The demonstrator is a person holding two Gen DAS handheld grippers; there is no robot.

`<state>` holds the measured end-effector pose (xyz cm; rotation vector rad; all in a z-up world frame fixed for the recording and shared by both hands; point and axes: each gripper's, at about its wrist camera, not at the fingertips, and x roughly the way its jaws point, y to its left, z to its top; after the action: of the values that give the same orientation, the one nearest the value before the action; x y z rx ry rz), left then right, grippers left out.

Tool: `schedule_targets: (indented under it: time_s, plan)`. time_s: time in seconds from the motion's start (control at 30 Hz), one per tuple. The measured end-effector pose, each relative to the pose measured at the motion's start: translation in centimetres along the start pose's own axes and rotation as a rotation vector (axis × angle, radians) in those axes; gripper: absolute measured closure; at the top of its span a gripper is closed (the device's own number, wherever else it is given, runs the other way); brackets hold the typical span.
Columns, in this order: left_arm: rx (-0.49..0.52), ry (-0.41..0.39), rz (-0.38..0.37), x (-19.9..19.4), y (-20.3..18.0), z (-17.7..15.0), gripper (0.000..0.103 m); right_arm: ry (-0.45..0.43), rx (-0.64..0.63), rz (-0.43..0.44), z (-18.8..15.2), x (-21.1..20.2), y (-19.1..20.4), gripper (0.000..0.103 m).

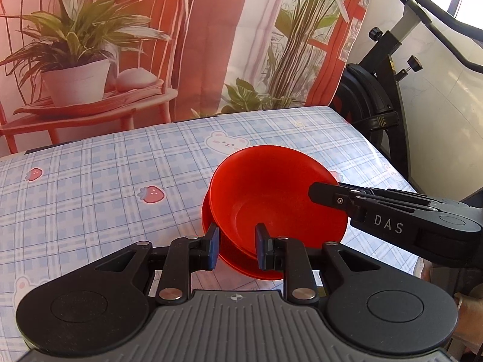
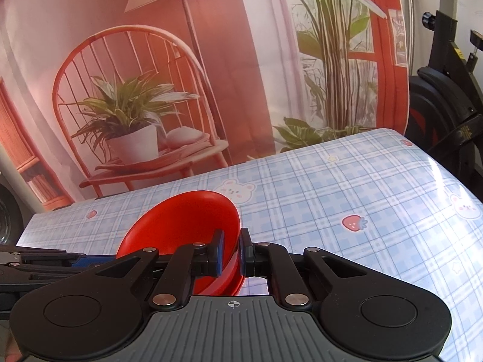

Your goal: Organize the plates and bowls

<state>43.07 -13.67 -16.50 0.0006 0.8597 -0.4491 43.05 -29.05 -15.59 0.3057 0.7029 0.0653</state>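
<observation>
Glossy red bowl [image 1: 271,193] tilted, mouth facing near-left, over red plate [image 1: 238,262]. Right gripper [image 2: 231,252] clamps bowl rim; left gripper [image 1: 237,249] clamps plate.

Worktop [image 1: 99,175], left part: bare plaid cloth; wide room for a gripper to pass.
Worktop, far right: bare cloth beyond the bowl, up to the right edge.
Centre: red bowl [image 1: 271,193], tilted, over a red plate [image 1: 241,262]; blocks the middle near the front edge.
Right gripper [image 1: 314,194]: reaches in from the right, jaws clamped on the bowl's rim; bars that side.
Left gripper [image 1: 237,246]: jaws astride the near rim of the plate.
Back edge: printed backdrop [image 1: 151,45] hangs just behind; no way through.
Right of worktop: exercise bike [image 1: 380,96] stands close by.
</observation>
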Motion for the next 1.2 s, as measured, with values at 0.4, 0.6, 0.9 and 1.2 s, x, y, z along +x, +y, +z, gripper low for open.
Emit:
schedule_targets:
  time_s: [0.4, 0.6, 0.9, 1.2]
  plan:
    - [0.014, -0.006, 0.011, -0.1, -0.1, -0.1, 0.077, 0.024, 0.014, -0.008, -0.5, 0.4, -0.3, 0.093]
    - [0.008, -0.006, 0.023, -0.1, 0.2, -0.1, 0.077, 0.027, 0.025, -0.014, -0.8, 0.5, -0.7, 0.093]
    - [-0.048, 0.017, 0.017, 0.7, 1.2, -0.6, 0.073, 0.057, 0.028, -0.013, -1.4, 1.3, -0.7, 0.090]
    - [-0.070, 0.030, -0.018, 1.7, 1.1, -0.7, 0.073, 0.066, 0.039, 0.001, -1.7, 1.9, -0.6, 0.089]
